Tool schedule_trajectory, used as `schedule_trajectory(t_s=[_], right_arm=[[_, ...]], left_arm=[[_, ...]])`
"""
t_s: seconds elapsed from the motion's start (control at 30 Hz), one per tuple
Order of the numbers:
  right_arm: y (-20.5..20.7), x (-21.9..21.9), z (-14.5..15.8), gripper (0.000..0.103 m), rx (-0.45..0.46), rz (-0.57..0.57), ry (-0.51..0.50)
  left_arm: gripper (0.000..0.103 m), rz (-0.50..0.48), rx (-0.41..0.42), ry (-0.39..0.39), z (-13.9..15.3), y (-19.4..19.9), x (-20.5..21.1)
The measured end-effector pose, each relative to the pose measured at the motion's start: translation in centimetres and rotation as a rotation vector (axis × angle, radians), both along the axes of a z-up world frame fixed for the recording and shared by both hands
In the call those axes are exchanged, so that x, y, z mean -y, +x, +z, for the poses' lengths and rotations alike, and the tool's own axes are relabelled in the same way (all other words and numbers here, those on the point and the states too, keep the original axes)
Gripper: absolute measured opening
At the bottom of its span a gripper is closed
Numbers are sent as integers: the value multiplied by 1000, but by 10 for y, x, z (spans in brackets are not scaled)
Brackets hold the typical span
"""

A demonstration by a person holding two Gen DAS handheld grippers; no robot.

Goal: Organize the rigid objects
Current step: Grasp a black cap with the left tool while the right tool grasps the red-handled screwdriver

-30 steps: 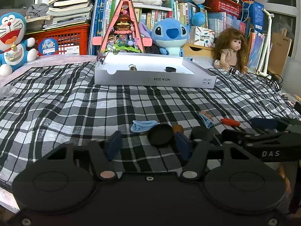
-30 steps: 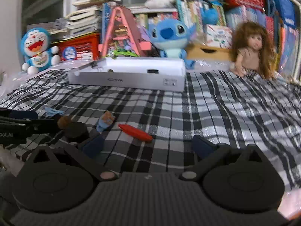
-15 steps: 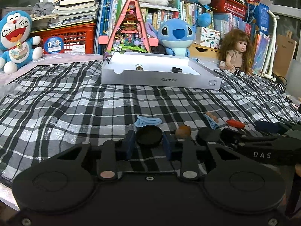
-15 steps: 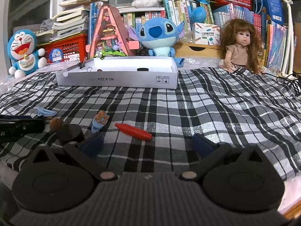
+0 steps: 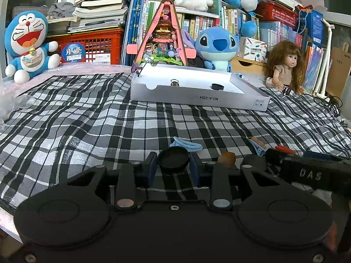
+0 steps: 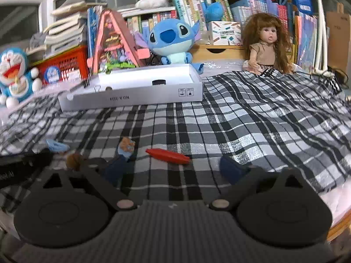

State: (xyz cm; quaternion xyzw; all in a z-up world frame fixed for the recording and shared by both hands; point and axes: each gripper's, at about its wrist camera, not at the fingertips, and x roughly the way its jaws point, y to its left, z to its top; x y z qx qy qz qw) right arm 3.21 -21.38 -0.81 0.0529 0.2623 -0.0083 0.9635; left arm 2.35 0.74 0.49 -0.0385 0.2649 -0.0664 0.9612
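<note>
- The left gripper (image 5: 173, 168), whose jaws stood wide on either side of the black round lid (image 5: 173, 159) a second ago, has closed; its blue pads now press both sides of the lid.
- The right gripper (image 6: 173, 169), wide open before, has its jaws closing, with nothing between them, just short of the red crayon (image 6: 167, 156).
- The right wrist view has tilted, so the white box (image 6: 133, 94) now slants.

- Left wrist view: low over the checked cloth (image 5: 87, 120), facing the white box (image 5: 197, 97) and bookshelf.
- Right wrist view: beside it, equally low, same heading.
- Both share box, cloth, doll (image 6: 266, 43).
</note>
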Motion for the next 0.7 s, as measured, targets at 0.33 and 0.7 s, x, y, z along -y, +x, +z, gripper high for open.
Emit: schedule_trajectory(t_s=[0.33,0.7], right_arm=[[5,1,5,61,8,-45,86],[3,0,7,48,43,-15,29]], left_arm=[[30,6,8,-5,0,-1,0],[30,-5,28,-2,7,0,3]])
